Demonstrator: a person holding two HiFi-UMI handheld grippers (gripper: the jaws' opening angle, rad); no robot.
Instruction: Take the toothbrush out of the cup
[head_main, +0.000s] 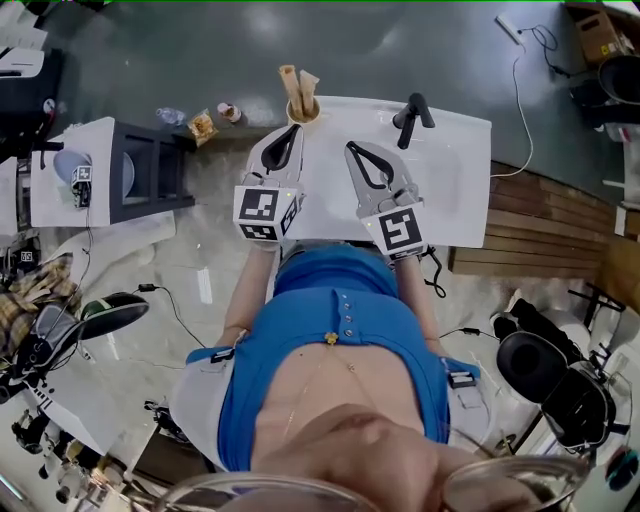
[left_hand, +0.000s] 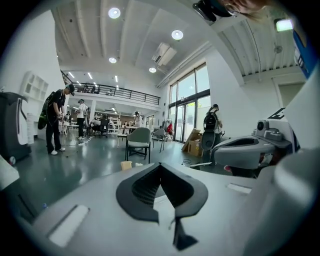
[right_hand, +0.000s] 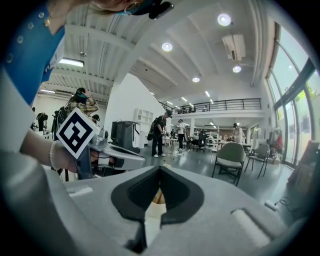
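Head view looks down on the white tabletop (head_main: 450, 190) in front of me. My left hand-held gripper (head_main: 294, 130) and right hand-held gripper (head_main: 351, 149) are held side by side above it, both clenched with their tips together and nothing caught between them. The cup (head_main: 303, 112) stands at the tabletop's far edge, just beyond the left one's tips, with the toothbrush (head_main: 289, 82) standing in it and poking above the rim; the right gripper view shows the cup through the slot under its meeting tips.
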